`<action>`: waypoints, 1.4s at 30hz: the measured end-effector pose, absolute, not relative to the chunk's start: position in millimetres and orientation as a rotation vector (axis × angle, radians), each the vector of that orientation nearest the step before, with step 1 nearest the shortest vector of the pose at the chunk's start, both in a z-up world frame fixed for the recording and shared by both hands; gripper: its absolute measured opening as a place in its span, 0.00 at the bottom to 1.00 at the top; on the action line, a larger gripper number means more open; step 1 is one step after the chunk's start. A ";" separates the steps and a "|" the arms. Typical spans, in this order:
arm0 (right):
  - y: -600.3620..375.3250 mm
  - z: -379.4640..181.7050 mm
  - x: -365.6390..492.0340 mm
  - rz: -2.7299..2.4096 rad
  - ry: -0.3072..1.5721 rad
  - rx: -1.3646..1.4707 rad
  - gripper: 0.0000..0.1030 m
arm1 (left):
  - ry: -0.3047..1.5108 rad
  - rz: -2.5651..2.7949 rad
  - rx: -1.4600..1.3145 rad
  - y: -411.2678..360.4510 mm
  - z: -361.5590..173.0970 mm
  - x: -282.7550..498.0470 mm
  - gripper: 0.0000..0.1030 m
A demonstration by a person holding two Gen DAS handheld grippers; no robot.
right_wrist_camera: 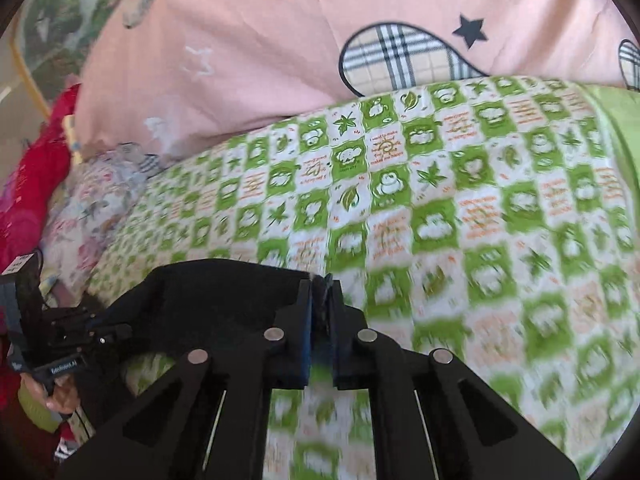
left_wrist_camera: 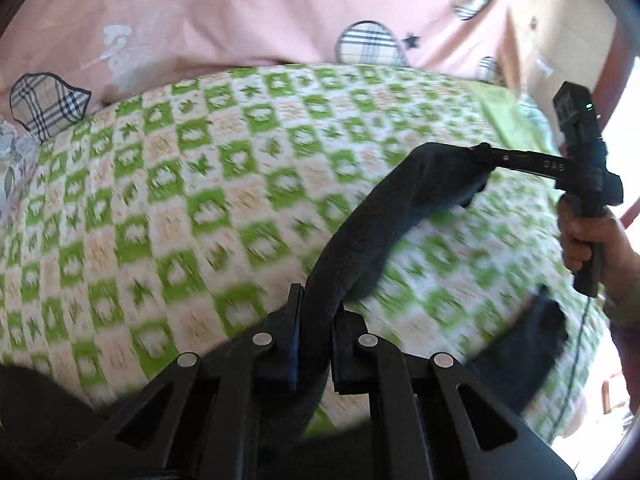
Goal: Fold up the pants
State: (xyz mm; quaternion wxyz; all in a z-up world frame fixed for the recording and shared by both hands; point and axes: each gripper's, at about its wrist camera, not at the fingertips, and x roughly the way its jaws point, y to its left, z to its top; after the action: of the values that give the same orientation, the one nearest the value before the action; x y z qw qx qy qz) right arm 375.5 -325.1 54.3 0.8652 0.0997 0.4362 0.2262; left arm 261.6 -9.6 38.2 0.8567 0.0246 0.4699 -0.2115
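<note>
Dark navy pants (left_wrist_camera: 372,232) hang stretched in the air above a bed with a green and white checked sheet (left_wrist_camera: 180,184). My left gripper (left_wrist_camera: 316,300) is shut on one end of the pants' edge. In the left wrist view that edge runs up and right to my right gripper (left_wrist_camera: 482,160), held by a hand (left_wrist_camera: 592,236) and shut on the other end. In the right wrist view my right gripper (right_wrist_camera: 322,284) pinches the dark cloth (right_wrist_camera: 224,292), which spreads left toward my left gripper (right_wrist_camera: 108,334). More dark fabric (left_wrist_camera: 520,348) hangs lower right.
A pink quilt (right_wrist_camera: 260,60) with plaid patches and stars lies bunched along the far side of the bed. A floral pillow (right_wrist_camera: 96,204) and red cloth (right_wrist_camera: 36,184) sit at the left. The checked sheet (right_wrist_camera: 480,220) stretches out to the right.
</note>
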 end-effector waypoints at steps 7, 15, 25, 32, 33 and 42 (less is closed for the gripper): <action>-349.9 50.5 303.0 0.519 0.924 0.115 0.07 | 0.982 -0.506 0.082 -25.8 30.2 190.4 0.09; -369.6 50.9 235.6 0.564 0.849 0.088 0.07 | 0.968 -0.536 0.088 -26.2 22.3 144.9 0.09; -376.9 40.8 175.6 0.547 0.819 0.056 0.07 | 0.951 -0.565 0.117 -26.8 8.6 108.5 0.10; -378.0 16.9 151.9 0.509 0.865 0.028 0.07 | 0.980 -0.554 0.132 -28.8 -5.6 102.7 0.11; -377.2 16.1 148.8 0.504 0.864 0.022 0.07 | 0.979 -0.549 0.133 -29.0 -5.7 101.9 0.11; -372.5 17.5 123.3 0.449 0.852 -0.079 0.07 | 0.969 -0.534 0.137 -30.2 -5.7 92.1 0.14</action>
State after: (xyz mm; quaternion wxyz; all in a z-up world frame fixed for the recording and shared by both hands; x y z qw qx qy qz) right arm 123.3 -372.5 17.5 0.8856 -0.0382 0.4096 0.2158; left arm 92.1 -30.2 -5.7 0.8487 0.0650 0.4597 -0.2532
